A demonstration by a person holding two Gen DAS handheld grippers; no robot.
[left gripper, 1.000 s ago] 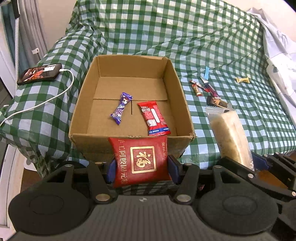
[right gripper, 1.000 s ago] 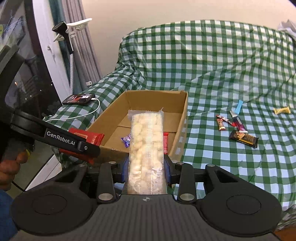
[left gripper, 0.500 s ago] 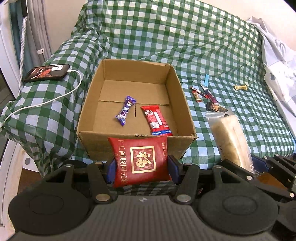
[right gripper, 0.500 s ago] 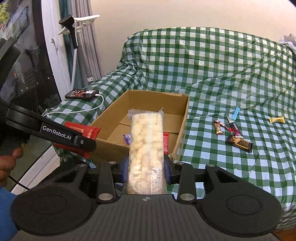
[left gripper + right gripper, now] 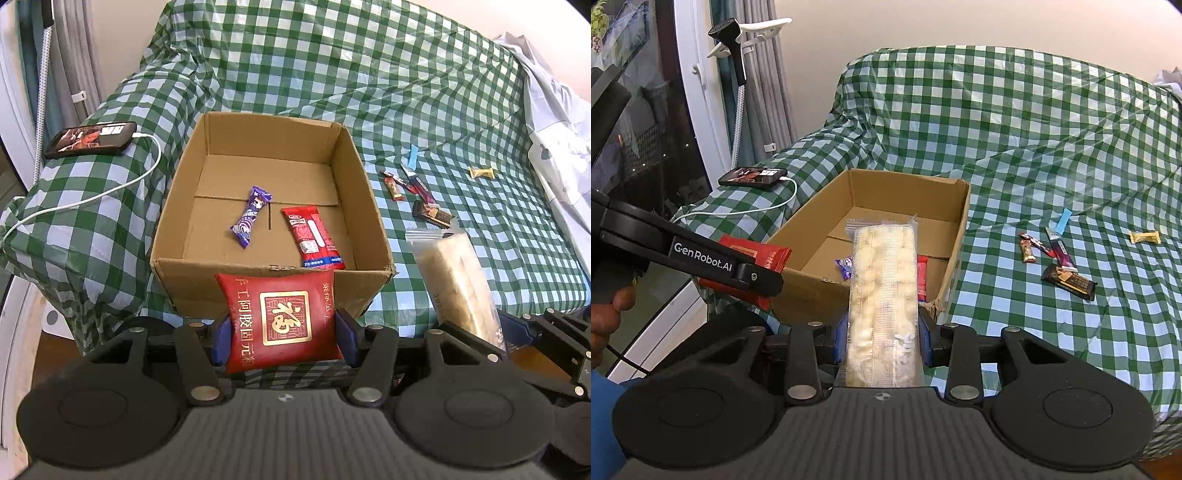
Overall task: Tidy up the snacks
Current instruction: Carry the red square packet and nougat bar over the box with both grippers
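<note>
Two grippers up, both loaded, near edge of box.

Far left, on green-and-white checked cover: black phone on sofa arm, white cable plugged in and trailing off.

Left gripper: jaws part-way closed, pads pressed on both sides of flat red pillow-shaped packet with gold square emblem; packet held just in front of box's near wall, low and outside it.

Centre: open brown cardboard box on cover. Inside on floor: small purple twisted-end wrapper left of slot, red-and-white sachet right of it, apart.

Right gripper: jaws narrow, clamped on long clear zip bag of pale puffed pieces; bag pointing forward over box's near right corner.

Right of box, loose on cover: blue stick, small brown-red bar, slim dark red-blue sachet, dark brown chocolate bar, gold wrapped sweet furthest right. White cloth at far right edge.
</note>
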